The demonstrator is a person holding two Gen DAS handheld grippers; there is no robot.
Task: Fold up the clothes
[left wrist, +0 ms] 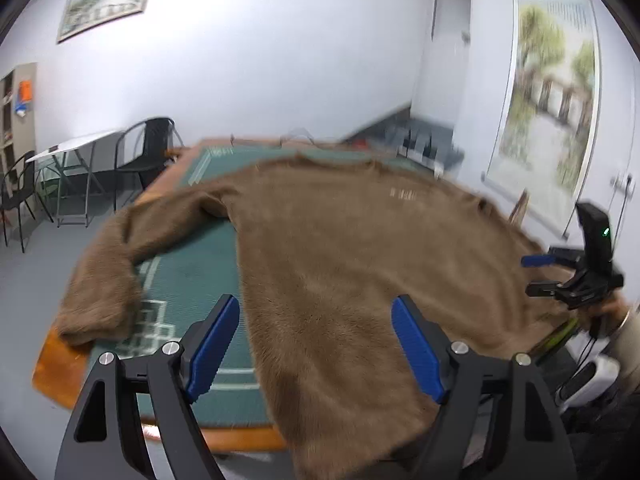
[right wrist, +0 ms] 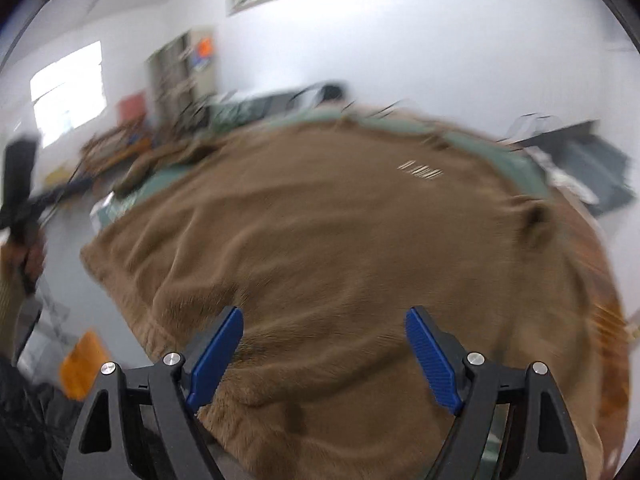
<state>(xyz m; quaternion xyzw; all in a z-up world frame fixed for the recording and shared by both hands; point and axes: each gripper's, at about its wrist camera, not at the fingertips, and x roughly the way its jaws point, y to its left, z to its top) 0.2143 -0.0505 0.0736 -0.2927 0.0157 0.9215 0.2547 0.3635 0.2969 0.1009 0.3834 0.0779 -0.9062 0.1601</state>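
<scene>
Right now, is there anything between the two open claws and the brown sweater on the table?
Nothing visible is in the way. The left claw and the right claw both stand open directly above the brown sweater, which lies spread over the green table mat. No other object lies on it.

Both wrist views share sweater (left wrist: 340, 248).

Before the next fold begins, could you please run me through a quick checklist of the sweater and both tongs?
1. Left tongs open, nothing gripped: ok.
2. Right tongs open, nothing gripped: ok.
3. Brown sweater spread on the green-topped table: ok.
4. Left sleeve fully on the table: not ok, cuff reaches the edge.
5. Hem on the table: not ok, hangs over the near edge.
6. Right sleeve flat: cannot tell, blurred.
</scene>
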